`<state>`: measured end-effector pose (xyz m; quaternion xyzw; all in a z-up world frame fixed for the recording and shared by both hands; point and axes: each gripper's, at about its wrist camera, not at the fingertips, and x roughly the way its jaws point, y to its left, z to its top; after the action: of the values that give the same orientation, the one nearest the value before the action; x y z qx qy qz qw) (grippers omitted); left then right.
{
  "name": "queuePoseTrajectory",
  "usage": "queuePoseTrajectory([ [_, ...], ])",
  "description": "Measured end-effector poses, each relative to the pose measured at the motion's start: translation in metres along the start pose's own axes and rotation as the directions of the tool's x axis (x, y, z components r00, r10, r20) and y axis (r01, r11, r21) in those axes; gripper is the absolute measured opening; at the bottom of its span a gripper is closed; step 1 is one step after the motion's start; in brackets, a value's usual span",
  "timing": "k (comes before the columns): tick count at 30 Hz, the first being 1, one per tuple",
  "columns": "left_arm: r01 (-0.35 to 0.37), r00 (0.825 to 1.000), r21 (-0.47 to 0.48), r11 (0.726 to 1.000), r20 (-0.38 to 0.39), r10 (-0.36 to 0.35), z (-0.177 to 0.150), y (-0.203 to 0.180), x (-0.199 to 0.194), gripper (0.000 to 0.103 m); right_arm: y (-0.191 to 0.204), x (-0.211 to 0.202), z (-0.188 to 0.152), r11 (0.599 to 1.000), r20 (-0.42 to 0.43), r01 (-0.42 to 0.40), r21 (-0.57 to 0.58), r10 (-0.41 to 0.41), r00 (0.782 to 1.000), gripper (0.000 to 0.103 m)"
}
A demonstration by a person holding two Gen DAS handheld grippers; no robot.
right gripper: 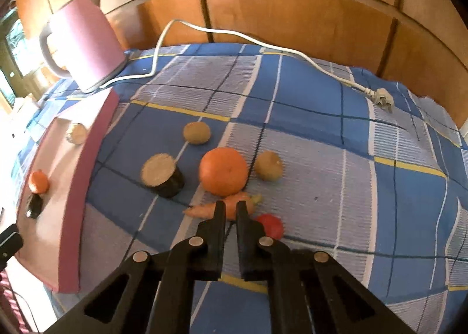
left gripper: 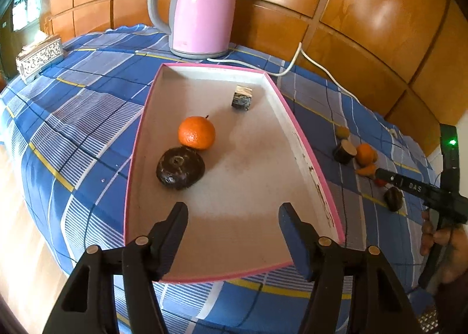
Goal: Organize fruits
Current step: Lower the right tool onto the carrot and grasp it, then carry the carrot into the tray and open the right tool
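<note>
A pink-rimmed tray (left gripper: 304, 140) holds an orange (left gripper: 196, 132), a dark round fruit (left gripper: 180, 167) and a small dark block (left gripper: 242, 97). My left gripper (left gripper: 232, 217) is open and empty above the tray's near end. On the cloth to the right lie a second orange (right gripper: 223, 170), a carrot (right gripper: 222, 205), two brownish round fruits (right gripper: 196, 132) (right gripper: 268, 165), a cut dark stump (right gripper: 162, 175) and a red fruit (right gripper: 270, 225). My right gripper (right gripper: 231, 206) is nearly shut with nothing between its fingers, its tips just above the carrot. It also shows in the left wrist view (left gripper: 380, 174).
A pink kettle (left gripper: 201, 9) stands behind the tray; its white cord (right gripper: 234, 34) and plug (right gripper: 381, 99) run across the blue checked cloth (right gripper: 365, 187). A silver tissue box (left gripper: 39, 57) sits far left. Wooden panels back the table.
</note>
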<state>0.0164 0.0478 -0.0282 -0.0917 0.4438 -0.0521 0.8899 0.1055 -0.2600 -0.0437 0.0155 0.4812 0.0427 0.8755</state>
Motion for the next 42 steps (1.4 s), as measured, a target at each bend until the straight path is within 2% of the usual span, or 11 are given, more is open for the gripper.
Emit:
queuePoseTrajectory([
  [3,0.009,1.0,-0.002,1.0,-0.004,-0.009,-0.002,0.0,0.0,0.066,0.005,-0.005,-0.01,0.996,-0.028,-0.089,-0.012,0.088,0.996,0.007],
  [5,0.011,1.0,-0.004,1.0,0.002,-0.011,-0.002,0.0,-0.002,0.066,0.008,-0.006,-0.017,0.994,-0.052,-0.102,-0.031,0.1,0.994,0.007],
  [7,0.016,1.0,-0.008,1.0,0.004,-0.016,-0.002,0.001,-0.002,0.066,0.006,-0.005,-0.019,0.994,-0.065,-0.11,-0.016,0.108,0.992,0.018],
  [8,0.017,1.0,-0.011,1.0,0.004,-0.017,-0.002,0.002,-0.003,0.067,0.003,-0.005,-0.019,0.994,-0.067,-0.111,0.0,0.111,0.992,0.029],
  [12,0.02,1.0,-0.021,1.0,0.004,-0.02,-0.003,0.004,-0.003,0.067,-0.015,0.0,-0.013,0.974,-0.07,-0.17,0.148,0.182,0.981,0.032],
  [23,-0.006,0.999,-0.019,1.0,0.038,0.007,-0.007,0.012,-0.007,0.074,-0.018,0.021,0.007,0.951,-0.046,-0.026,0.309,0.043,0.998,0.035],
  [26,-0.008,0.999,-0.022,1.0,0.04,0.009,-0.008,0.014,-0.007,0.075,-0.013,0.024,0.011,0.96,-0.054,0.028,0.28,-0.013,0.998,0.035],
  [29,-0.019,0.999,-0.033,0.999,0.045,0.02,-0.008,0.018,-0.007,0.08,-0.001,0.026,0.009,0.976,-0.063,0.103,0.193,-0.093,0.994,0.022],
  [30,-0.022,0.999,-0.039,0.999,0.046,0.024,-0.008,0.019,-0.007,0.08,0.001,0.025,0.007,0.979,-0.058,0.1,0.176,-0.091,0.994,0.022],
  [35,-0.045,0.997,-0.056,0.997,0.054,0.048,-0.008,0.023,-0.008,0.08,0.01,0.012,-0.01,0.993,-0.062,0.057,0.105,-0.05,0.997,0.022],
  [42,-0.06,0.995,-0.056,0.997,0.072,0.064,-0.008,0.023,-0.013,0.082,0.037,-0.002,-0.035,0.997,-0.095,-0.068,0.046,0.072,0.993,0.022],
])
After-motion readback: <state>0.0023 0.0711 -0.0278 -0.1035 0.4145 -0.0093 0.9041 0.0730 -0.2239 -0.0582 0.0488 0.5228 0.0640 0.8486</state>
